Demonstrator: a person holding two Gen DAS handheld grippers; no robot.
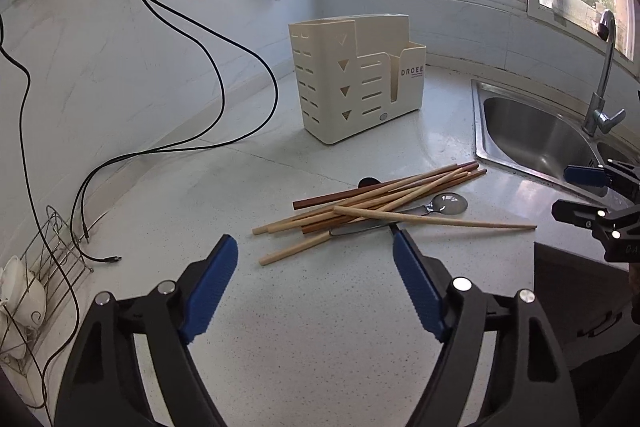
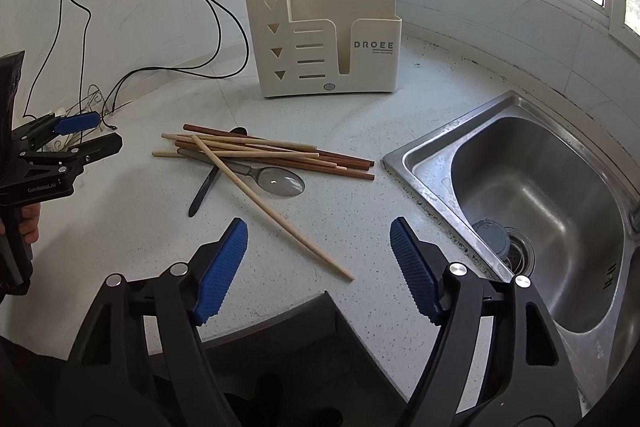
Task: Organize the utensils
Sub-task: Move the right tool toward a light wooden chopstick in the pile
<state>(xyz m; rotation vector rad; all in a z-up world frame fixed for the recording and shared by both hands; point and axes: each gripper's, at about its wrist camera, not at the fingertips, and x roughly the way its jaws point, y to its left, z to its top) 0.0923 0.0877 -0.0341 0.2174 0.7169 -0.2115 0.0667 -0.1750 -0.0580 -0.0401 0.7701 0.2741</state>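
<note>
Several wooden chopsticks [image 1: 372,203] [image 2: 272,155], light and dark brown, lie in a loose pile on the speckled counter. One pale chopstick [image 2: 272,211] angles out toward the near edge. Partly under the pile lie a metal spoon [image 1: 450,203] [image 2: 280,183] and a black-handled utensil [image 2: 204,193]. Behind them a cream slotted utensil holder [image 1: 356,79] [image 2: 324,43] stands upright. My left gripper [image 1: 314,239] [image 2: 92,133] hangs open just short of the pile, holding nothing. My right gripper [image 2: 318,223] [image 1: 588,195] is open over the pale chopstick's near end, its pads apart from it.
A steel sink [image 2: 540,187] [image 1: 532,135] with a faucet [image 1: 604,75] lies to the right. Black cables [image 1: 224,99] trail across the counter's left. A wire rack with white cups [image 1: 24,291] stands at the far left. The counter's front edge [image 2: 304,307] runs below my right gripper.
</note>
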